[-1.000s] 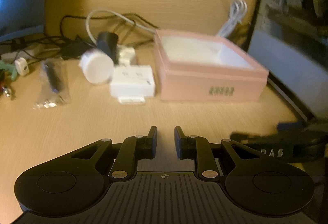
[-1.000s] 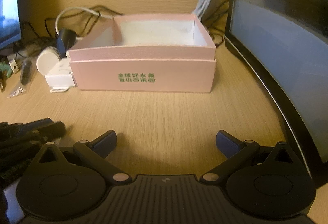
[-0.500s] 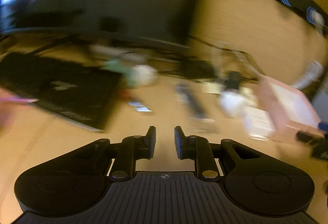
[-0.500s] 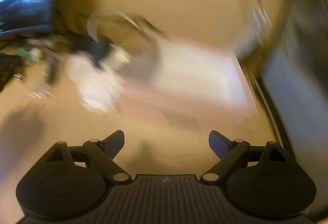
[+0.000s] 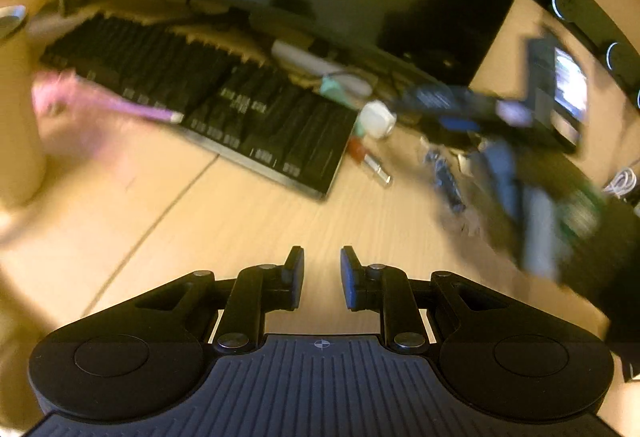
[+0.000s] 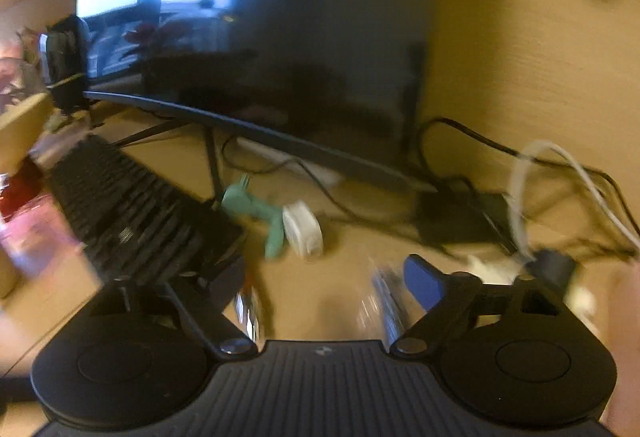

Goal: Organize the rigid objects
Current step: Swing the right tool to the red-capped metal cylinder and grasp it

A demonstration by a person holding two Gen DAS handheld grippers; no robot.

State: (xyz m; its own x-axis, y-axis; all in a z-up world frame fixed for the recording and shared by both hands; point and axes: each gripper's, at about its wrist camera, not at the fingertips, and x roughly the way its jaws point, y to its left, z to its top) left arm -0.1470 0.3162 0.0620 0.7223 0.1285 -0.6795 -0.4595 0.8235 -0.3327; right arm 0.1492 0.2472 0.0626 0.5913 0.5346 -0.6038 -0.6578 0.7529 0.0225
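Wood-grain bench (image 5: 248, 221) fills both views, blurred by motion; on it I see a black keyboard (image 5: 208, 109) lying far left, a dark monitor (image 6: 256, 49) standing behind it; just right of the keyboard's corner lie a small white adapter (image 5: 377, 119) and a green plug (image 6: 264, 213), touching each other in the right wrist view; near them rests a red and silver tube (image 5: 370, 163); black and white cables (image 6: 560, 189) tangle at far right. My left gripper (image 5: 322, 277) hovers over bare wood, jaws parted by a narrow gap and holding nothing; my right gripper (image 6: 324, 277) has its jaws spread wide, empty, above the blurred clutter near the keyboard's corner.
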